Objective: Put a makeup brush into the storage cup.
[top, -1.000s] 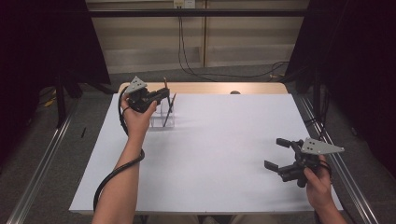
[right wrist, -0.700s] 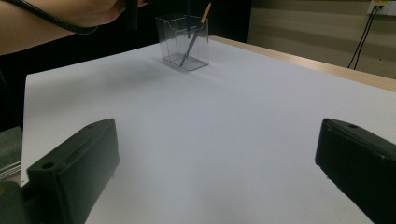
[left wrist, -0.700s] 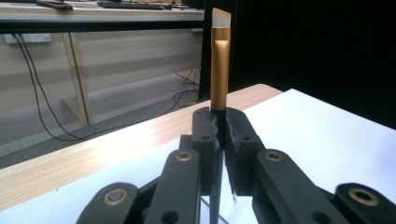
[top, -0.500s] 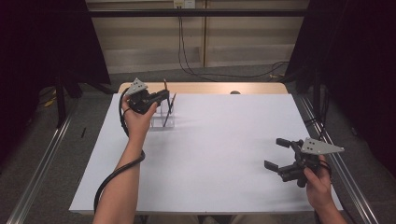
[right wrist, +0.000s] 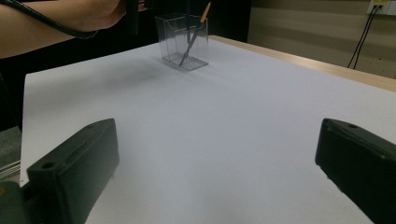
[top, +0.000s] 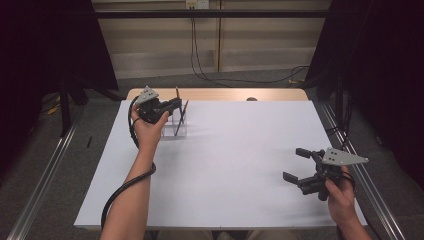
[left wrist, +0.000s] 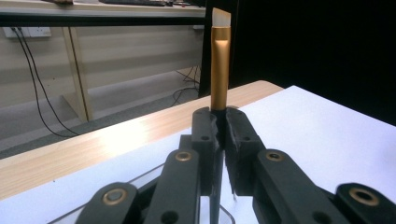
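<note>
The left tongs pinch a brush by its thin handle, just below the gold ferrule, bristles up, above a clear holder at the worktop's far left. A second brush leans inside the holder. The brush looks light, stiff and slender, likely to swivel; gripping near the ferrule seems steadiest. The right tongs stand spread and empty, near right.

The brush handle's lower part is hidden between the left tongs.
</note>
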`<action>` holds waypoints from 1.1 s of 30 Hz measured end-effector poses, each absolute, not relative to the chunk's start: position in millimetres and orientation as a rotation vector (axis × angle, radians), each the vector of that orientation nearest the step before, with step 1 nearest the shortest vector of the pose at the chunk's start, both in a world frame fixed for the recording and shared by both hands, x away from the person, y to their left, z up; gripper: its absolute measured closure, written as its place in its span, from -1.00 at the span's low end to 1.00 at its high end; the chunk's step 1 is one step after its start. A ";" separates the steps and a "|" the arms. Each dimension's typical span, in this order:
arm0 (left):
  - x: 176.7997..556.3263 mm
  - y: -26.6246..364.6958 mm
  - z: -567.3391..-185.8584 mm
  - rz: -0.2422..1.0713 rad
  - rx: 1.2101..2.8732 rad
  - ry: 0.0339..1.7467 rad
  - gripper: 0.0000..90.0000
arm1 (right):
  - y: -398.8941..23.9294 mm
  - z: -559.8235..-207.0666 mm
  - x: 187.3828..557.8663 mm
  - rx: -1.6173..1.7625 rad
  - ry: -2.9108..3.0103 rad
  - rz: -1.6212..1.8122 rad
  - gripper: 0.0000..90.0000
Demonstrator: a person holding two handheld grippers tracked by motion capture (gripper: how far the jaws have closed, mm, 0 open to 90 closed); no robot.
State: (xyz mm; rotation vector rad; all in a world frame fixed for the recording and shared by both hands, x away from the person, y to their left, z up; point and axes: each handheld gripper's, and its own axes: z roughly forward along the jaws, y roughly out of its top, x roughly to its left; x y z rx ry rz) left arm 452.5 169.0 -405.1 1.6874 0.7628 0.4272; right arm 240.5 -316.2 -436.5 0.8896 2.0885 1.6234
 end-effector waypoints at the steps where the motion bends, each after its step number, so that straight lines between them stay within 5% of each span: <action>1: 452.3 168.7 -405.8 0.425 1.684 0.766 0.85 | -316.2 -436.4 240.5 0.890 2.088 1.623 -1.00; 11: 453.2 168.8 -410.3 0.388 1.686 0.766 0.81 | -315.4 -436.9 241.7 0.888 2.094 1.621 -1.00; 20: 452.6 172.9 -411.8 0.386 1.645 0.789 -0.27 | -315.7 -437.5 242.3 0.891 2.095 1.621 -1.00; 33: 441.5 178.9 -407.9 0.386 1.648 0.775 -0.73 | -318.3 -436.9 239.7 0.901 2.087 1.618 -1.00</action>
